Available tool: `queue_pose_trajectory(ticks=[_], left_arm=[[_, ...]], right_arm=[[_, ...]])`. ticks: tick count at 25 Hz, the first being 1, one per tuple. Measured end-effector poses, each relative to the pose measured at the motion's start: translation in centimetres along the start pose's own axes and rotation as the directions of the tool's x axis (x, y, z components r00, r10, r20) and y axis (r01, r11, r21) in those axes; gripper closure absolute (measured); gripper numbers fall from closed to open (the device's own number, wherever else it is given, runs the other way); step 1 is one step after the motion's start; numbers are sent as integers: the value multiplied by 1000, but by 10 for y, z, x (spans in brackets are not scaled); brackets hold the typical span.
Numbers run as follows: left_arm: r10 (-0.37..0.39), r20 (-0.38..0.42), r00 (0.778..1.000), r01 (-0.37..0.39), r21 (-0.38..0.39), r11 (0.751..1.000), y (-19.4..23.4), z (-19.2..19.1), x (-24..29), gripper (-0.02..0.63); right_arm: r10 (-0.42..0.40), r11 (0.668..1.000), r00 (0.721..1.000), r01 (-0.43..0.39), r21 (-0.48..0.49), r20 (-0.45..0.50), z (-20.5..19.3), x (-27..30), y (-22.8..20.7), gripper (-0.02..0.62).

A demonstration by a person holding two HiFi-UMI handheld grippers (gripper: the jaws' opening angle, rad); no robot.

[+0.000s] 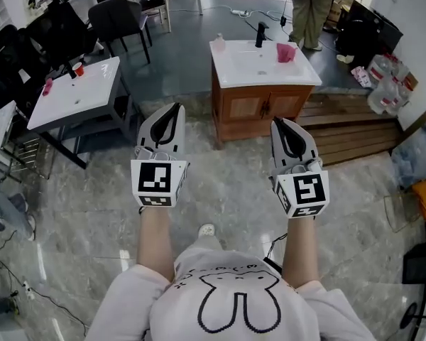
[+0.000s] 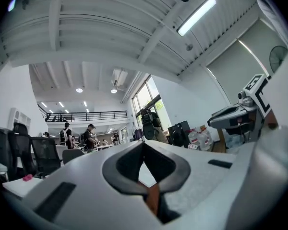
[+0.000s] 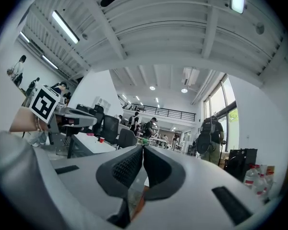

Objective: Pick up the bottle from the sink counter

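A small clear bottle (image 1: 218, 43) stands on the left corner of the white sink counter (image 1: 241, 69), which tops a wooden cabinet ahead of me. In the head view my left gripper (image 1: 176, 108) and right gripper (image 1: 277, 122) are held side by side over the floor, well short of the cabinet and pointing toward it. Both are shut with nothing between the jaws. The left gripper view shows its tips (image 2: 143, 143) meeting, and the right gripper view shows the same for its own tips (image 3: 142, 148). Neither gripper view shows the bottle.
A black faucet (image 1: 260, 34) and a pink cup (image 1: 285, 52) share the counter. A second white sink table (image 1: 78, 91) with black chairs stands at the left. Wooden steps (image 1: 355, 130) and large water bottles (image 1: 383, 84) lie to the right. A person (image 1: 309, 13) stands behind.
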State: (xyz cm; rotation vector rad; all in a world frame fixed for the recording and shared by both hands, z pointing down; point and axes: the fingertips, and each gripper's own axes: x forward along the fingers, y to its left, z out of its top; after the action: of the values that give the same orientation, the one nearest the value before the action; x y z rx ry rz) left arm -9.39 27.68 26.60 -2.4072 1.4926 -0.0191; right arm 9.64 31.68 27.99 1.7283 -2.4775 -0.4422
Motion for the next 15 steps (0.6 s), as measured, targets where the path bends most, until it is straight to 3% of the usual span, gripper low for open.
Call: queue_pose_trajectory(ticks=[8,15], left_arm=[[-35,5,999,35,-32,999,55,-27,85,597],[-52,10,999,52,-41,998,89,-45,128,597]], right_arm=[[-46,999,999,46,14,-28,-13,95,-20,563],[-71,997,997,72,28,-35,-25,147,-25,563]])
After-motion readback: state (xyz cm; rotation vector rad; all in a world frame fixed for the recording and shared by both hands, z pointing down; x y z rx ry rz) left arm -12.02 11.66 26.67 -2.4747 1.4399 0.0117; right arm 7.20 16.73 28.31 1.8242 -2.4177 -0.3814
